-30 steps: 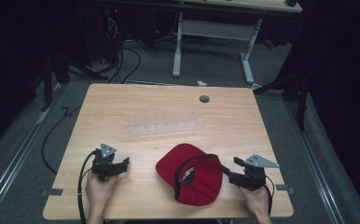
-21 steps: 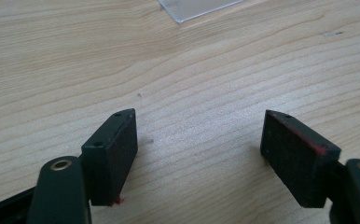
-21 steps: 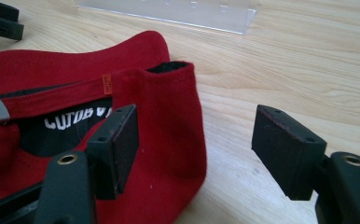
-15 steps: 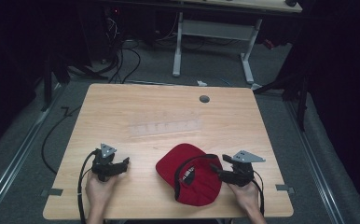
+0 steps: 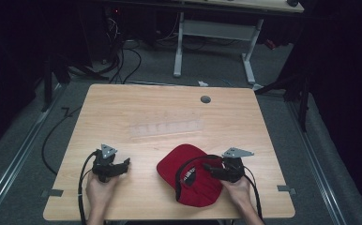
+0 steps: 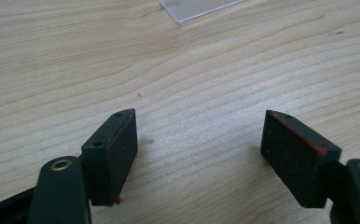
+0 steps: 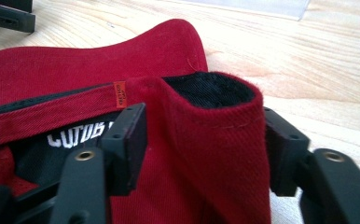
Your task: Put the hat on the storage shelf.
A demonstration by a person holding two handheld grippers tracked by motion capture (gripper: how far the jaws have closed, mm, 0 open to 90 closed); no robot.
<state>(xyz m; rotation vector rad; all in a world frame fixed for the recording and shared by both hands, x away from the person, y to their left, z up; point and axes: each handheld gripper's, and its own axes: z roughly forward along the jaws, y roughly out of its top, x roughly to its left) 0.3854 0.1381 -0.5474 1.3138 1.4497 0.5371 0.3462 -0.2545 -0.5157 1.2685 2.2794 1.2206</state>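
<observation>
- Nearest the person, the right gripper [image 7: 201,140] has its jaws on either side of a raised fold of the red baseball cap [image 5: 188,173], which sits on the wooden table [image 5: 263,136] with its opening facing up. The red twill bulges between the pads with the black lining showing at the top of the fold. The jaws look pressed into the cloth, though the far pad is partly hidden, so the hold may not be fully tight yet.
- Pinching the crown wall and not the brim probably gives a soft, gatherable edge by which to lift or turn the cap.
- Just left of that fold are a small orange tag [image 7: 119,94] on the inner band and white lettering on the black lining beneath it.
- The left gripper [image 6: 199,140] rests low over bare wood, well to the left of the cap, jaws spread wide with nothing between them, likely waiting its turn.
- Beyond both grippers lies a clear plastic strip [image 5: 166,128], flat on the tabletop.
- Farther off, near the back edge, is a round grey grommet [image 5: 205,99].
</observation>
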